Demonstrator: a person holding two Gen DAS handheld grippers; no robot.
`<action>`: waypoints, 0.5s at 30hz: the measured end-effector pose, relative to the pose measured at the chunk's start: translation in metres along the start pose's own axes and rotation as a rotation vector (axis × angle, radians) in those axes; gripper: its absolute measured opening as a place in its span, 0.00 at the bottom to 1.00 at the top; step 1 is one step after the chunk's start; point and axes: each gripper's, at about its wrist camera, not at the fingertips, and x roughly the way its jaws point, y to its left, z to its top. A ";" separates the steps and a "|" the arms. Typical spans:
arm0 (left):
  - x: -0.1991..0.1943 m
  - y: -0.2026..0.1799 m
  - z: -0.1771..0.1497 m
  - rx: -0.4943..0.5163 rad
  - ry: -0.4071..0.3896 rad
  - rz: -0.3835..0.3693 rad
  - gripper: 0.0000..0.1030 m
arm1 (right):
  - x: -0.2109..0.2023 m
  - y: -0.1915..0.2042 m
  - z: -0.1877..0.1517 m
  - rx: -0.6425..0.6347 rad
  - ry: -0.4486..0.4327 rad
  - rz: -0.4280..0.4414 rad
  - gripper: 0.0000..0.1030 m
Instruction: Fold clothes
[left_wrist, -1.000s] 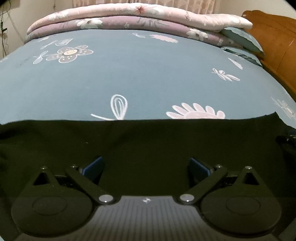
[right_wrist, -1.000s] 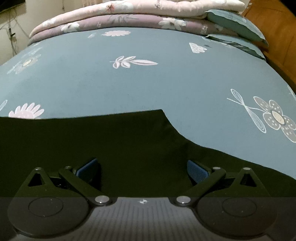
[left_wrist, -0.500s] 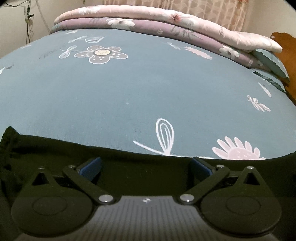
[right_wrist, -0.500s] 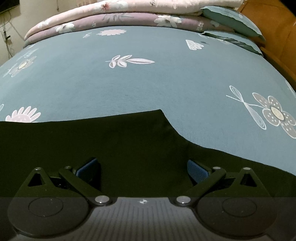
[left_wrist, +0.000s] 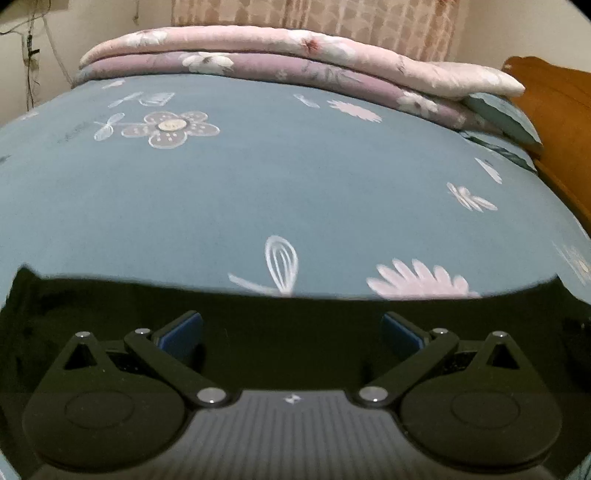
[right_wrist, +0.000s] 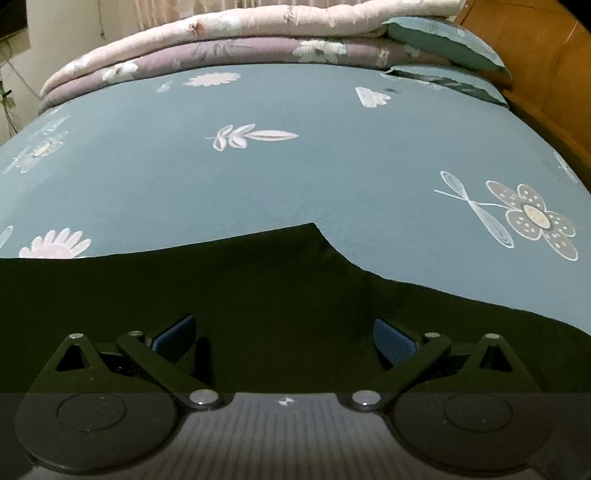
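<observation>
Left tongs (left_wrist: 291, 334) swung rightward (garment (right_wrist: 258, 295) corner right-view only).

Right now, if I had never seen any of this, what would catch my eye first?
Probably the black garment, spread flat across the near edge of the bed, with the open left gripper and open right gripper poised over it. Behind it stretches a teal bedsheet printed with pale flowers and leaves. At the far end lies a folded pink and mauve quilt, with teal pillows beside a wooden headboard.
</observation>
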 end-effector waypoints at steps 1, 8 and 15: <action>0.000 0.001 -0.004 -0.012 0.007 -0.015 0.99 | -0.004 0.001 -0.001 -0.002 -0.006 0.001 1.00; 0.002 0.012 -0.027 -0.076 0.045 -0.026 0.99 | -0.030 0.010 -0.014 -0.017 -0.052 0.018 1.00; -0.002 0.025 -0.036 -0.152 0.008 -0.068 0.99 | -0.048 0.012 -0.033 0.012 -0.067 0.048 1.00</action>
